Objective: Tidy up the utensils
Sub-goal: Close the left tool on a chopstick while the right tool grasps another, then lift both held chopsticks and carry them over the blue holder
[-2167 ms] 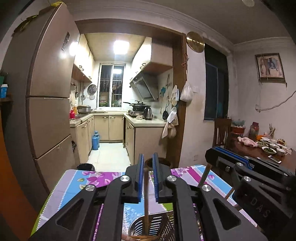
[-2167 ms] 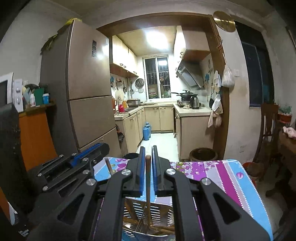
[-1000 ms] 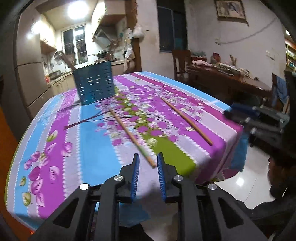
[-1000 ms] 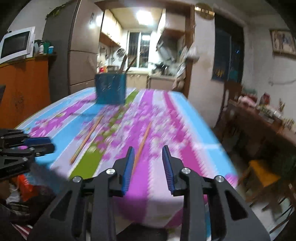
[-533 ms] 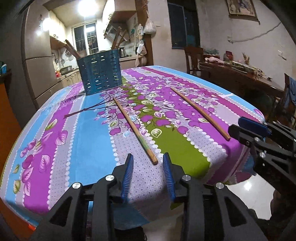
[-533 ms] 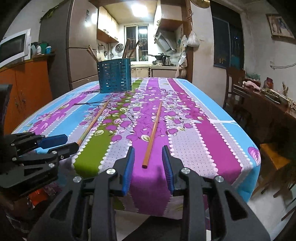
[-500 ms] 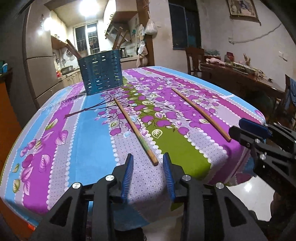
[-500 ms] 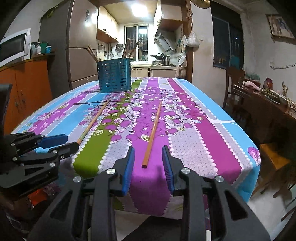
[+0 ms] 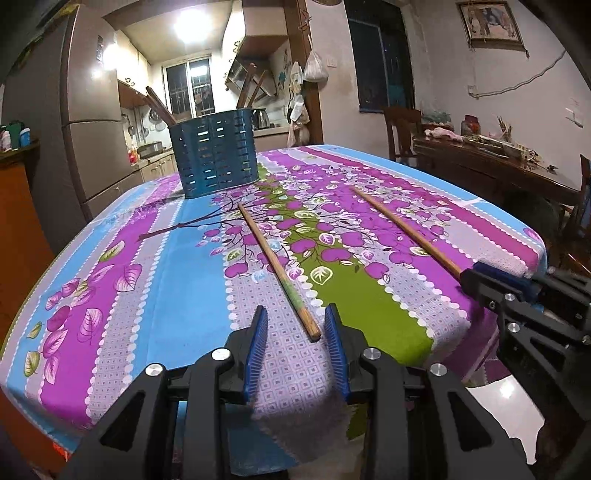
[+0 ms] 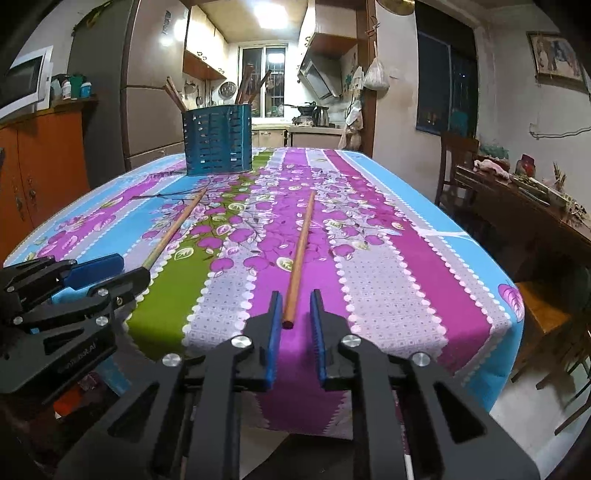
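Floral tablecloth fills mid-frame, blue holder at upper centre. Left gripper and right gripper, both agape, each flank a wooden stick's near end.

Bright ceiling light blazes in the kitchen beyond and blows out to white, with glare on the fridge. The dining side sits dimmer. Both views are sharp at centre, heavily bowed by the fisheye, with corners falling to black.
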Motion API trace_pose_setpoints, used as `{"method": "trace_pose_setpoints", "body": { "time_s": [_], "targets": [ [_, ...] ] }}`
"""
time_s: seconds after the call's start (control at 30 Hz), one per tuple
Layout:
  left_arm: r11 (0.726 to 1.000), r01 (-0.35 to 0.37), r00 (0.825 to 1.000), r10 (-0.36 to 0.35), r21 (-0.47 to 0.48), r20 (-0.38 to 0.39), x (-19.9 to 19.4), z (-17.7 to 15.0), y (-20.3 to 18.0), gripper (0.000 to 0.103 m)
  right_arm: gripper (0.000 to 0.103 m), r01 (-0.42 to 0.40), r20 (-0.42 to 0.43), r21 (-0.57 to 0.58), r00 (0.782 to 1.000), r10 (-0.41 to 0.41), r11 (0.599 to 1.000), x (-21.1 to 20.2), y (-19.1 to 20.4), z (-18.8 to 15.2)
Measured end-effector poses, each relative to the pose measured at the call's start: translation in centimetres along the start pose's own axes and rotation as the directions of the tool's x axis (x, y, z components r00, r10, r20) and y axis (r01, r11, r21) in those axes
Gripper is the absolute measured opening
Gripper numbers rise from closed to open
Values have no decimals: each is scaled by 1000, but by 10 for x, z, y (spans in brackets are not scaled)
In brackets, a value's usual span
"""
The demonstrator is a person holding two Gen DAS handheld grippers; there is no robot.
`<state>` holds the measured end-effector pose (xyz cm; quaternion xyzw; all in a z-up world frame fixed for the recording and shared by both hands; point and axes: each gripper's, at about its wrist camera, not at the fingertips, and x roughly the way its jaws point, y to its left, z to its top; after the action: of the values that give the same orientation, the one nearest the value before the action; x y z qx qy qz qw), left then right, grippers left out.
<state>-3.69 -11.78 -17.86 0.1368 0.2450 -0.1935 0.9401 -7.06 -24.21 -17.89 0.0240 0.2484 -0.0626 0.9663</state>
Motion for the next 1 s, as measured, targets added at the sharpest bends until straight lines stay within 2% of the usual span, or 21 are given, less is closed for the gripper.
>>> {"method": "trace_pose_setpoints", "body": {
  "time_s": [0.03, 0.1, 0.13, 0.27, 0.43, 0.6, 0.73, 0.87, 1.0],
  "targets": [
    [1000, 3, 1000, -3, -1, 3, -1, -1, 0, 24, 7, 2, 4, 1, 1000, -2, 1000, 0, 1, 0],
    [1000, -24, 1000, 24, -14, 2, -1, -2, 4, 12, 7, 1, 8, 15, 1000, -1, 1000, 0, 0, -1],
    [999, -28, 1000, 28, -26, 1, -2, -2, 9, 10, 7, 5, 10, 20, 1000, -5, 1000, 0, -1, -1],
    [998, -50, 999, 50, -29, -4, -2, -2, 16, 10, 7, 21, 16, 24, 1000, -21, 999, -1, 0, -2],
    [996, -82, 997, 82, 30, 14, -3, -3, 7, 11, 7, 42, 29, 14, 999, -42, 999, -1, 2, -4],
    [996, -77, 996, 76, 32, 34, -1, -6, 9, 11, 7, 32, 55, 34, 998, -34, 999, -2, 0, -9],
    [1000, -26, 998, 27, -13, 58, -1, -9, 18, 10, 5, 28, 74, 44, 997, -31, 999, -4, -1, -11],
    [1000, -8, 998, 9, -26, 62, -2, -9, 24, 7, 5, 15, 75, 70, 997, -20, 997, -5, -2, -9],
    [999, -19, 997, 22, -33, 77, -7, -8, 30, 7, 5, 8, 100, 61, 995, -14, 998, -14, -1, -2]
  ]
}}
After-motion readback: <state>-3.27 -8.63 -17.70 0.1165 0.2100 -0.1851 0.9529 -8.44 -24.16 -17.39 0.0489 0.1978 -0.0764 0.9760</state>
